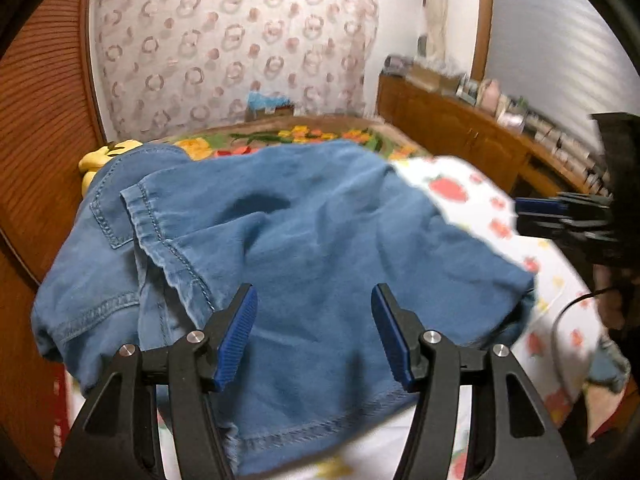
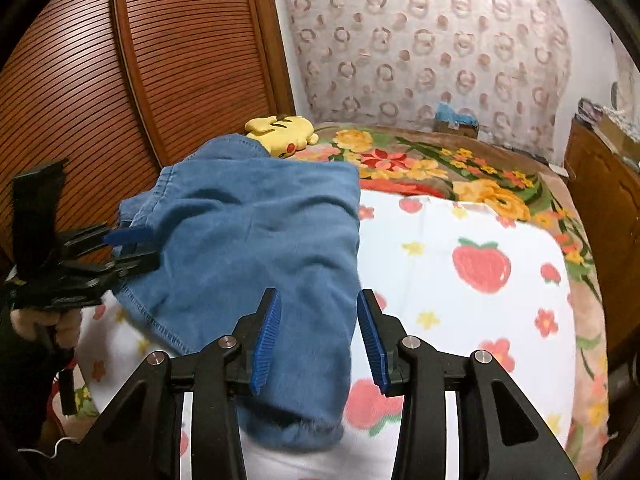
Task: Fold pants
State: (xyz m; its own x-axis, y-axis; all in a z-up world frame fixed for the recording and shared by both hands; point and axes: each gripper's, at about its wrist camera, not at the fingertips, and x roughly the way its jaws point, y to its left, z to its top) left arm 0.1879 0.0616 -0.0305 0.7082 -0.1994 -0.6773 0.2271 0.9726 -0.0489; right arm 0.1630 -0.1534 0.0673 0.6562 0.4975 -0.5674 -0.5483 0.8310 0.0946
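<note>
Blue denim pants (image 1: 304, 224) lie folded in a loose bundle on the strawberry-print sheet (image 2: 460, 300), hems and seams showing at the left. My left gripper (image 1: 314, 292) hovers over the near part of the bundle, open, with nothing pinched between its blue pads. In the right wrist view the pants (image 2: 248, 240) fill the left half. My right gripper (image 2: 319, 296) stands open above their right edge, cloth beneath it. The left gripper (image 2: 136, 248) shows at the pants' left edge, and the right gripper (image 1: 524, 216) shows blurred beyond the pants' right side.
A yellow plush toy (image 2: 282, 134) lies behind the pants on a floral blanket (image 2: 440, 168). Louvred wooden doors (image 2: 160, 60) stand close on the left of the bed. A wooden dresser (image 1: 460, 132) with small items lines the right side. A patterned curtain (image 2: 420, 40) hangs behind.
</note>
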